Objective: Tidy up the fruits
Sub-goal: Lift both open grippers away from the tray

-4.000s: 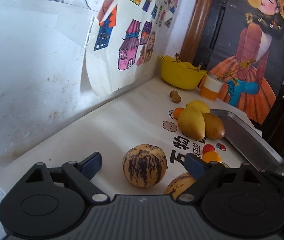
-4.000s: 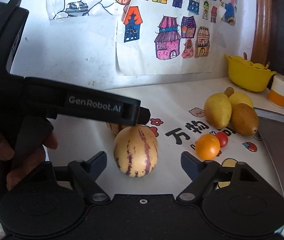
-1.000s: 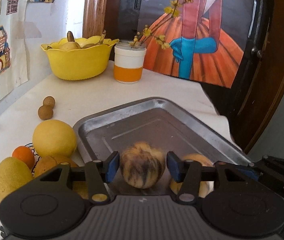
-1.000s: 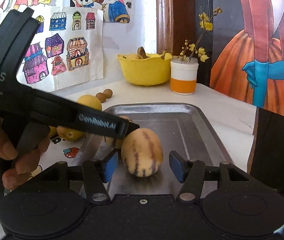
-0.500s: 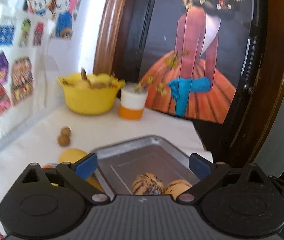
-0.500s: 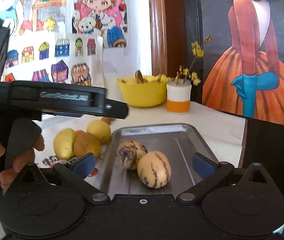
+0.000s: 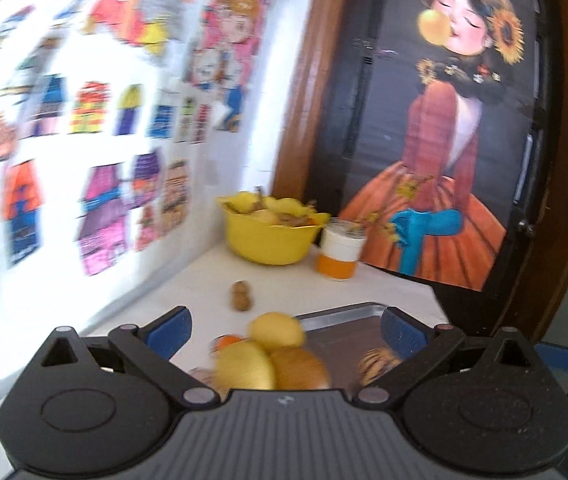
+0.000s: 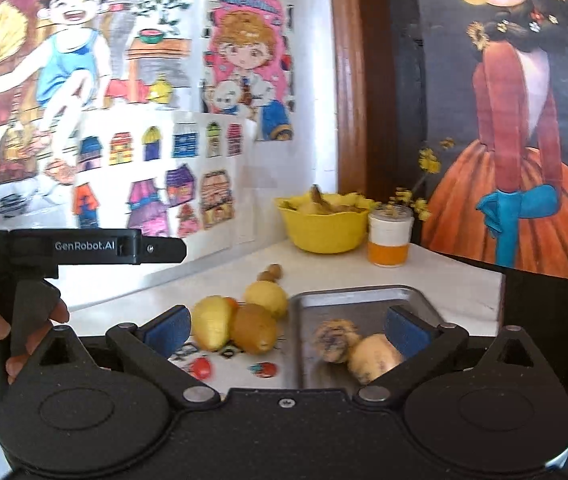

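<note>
Tongs: my left gripper (image 7: 286, 330) and right gripper (image 8: 288, 328) both spread wide, nothing pinched | fruit: two striped melons (image 8: 336, 340) lie touching in the metal tray (image 8: 416, 296); mangoes (image 8: 251, 328) and lemon (image 8: 265, 298) wait just beside it on the table (image 8: 324, 272) | step: between picks, I judge | next: lower onto a mango, straddle it, close.

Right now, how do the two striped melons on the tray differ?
The left melon looks darker, with heavy purple-brown mottling; the right melon is paler cream with fainter streaks. The left one sits farther back on the tray; the right one sits nearer the camera, partly hidden behind the right gripper's finger. Both are roundish, lie on the tray touching each other, and neither is held.
</note>
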A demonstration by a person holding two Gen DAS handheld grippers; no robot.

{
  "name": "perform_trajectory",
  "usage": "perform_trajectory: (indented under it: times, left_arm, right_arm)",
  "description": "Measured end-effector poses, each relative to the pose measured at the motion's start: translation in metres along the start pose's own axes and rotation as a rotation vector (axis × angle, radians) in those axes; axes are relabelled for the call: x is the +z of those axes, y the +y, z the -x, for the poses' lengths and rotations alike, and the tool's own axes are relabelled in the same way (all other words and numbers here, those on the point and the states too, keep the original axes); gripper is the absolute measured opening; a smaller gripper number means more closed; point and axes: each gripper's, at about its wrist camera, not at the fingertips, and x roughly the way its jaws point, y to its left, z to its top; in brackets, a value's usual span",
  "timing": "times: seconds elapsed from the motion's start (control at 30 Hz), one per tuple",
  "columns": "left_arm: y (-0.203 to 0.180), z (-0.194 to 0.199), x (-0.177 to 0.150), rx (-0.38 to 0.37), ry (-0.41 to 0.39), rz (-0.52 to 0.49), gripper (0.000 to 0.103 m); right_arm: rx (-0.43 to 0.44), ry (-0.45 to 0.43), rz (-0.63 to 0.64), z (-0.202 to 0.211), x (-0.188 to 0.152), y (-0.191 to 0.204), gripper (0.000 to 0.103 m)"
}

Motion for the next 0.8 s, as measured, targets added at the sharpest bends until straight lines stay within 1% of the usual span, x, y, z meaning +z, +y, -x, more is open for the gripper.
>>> perform_trajectory:
  times: [0.17, 0.33, 0.37, 0.43, 0.5, 0.57, 0.67, 0.8]
  left_arm:
    - [0.04, 0.022, -0.009, 0.038, 0.032, 0.044, 0.102]
    - [0.072, 0.036, -0.022, 0.058, 0.068, 0.059, 0.103]
    - [0.076, 0.037, -0.026, 0.057, 0.08, 0.063, 0.103]
    - [0.085, 0.037, -0.033, 0.05, 0.111, 0.072, 0.102]
    - [0.092, 0.035, -0.041, 0.044, 0.142, 0.077, 0.102]
    - [0.098, 0.032, -0.048, 0.036, 0.164, 0.08, 0.102]
    - [0.101, 0.026, -0.058, 0.021, 0.187, 0.076, 0.102]
    - [0.099, 0.02, -0.07, -0.002, 0.21, 0.056, 0.102]
  right_arm:
    - [0.046, 0.039, 0.018, 0.001, -0.006, 0.036, 0.102]
    - [0.078, 0.115, -0.014, -0.011, -0.023, 0.067, 0.102]
    - [0.079, 0.125, -0.017, -0.013, -0.028, 0.071, 0.102]
    - [0.053, 0.144, -0.015, -0.018, -0.039, 0.08, 0.102]
    - [0.029, 0.181, 0.018, -0.025, -0.05, 0.088, 0.102]
    - [0.037, 0.211, 0.049, -0.028, -0.058, 0.093, 0.102]
    - [0.036, 0.229, 0.053, -0.03, -0.063, 0.09, 0.102]
    - [-0.008, 0.24, 0.024, -0.034, -0.062, 0.074, 0.102]
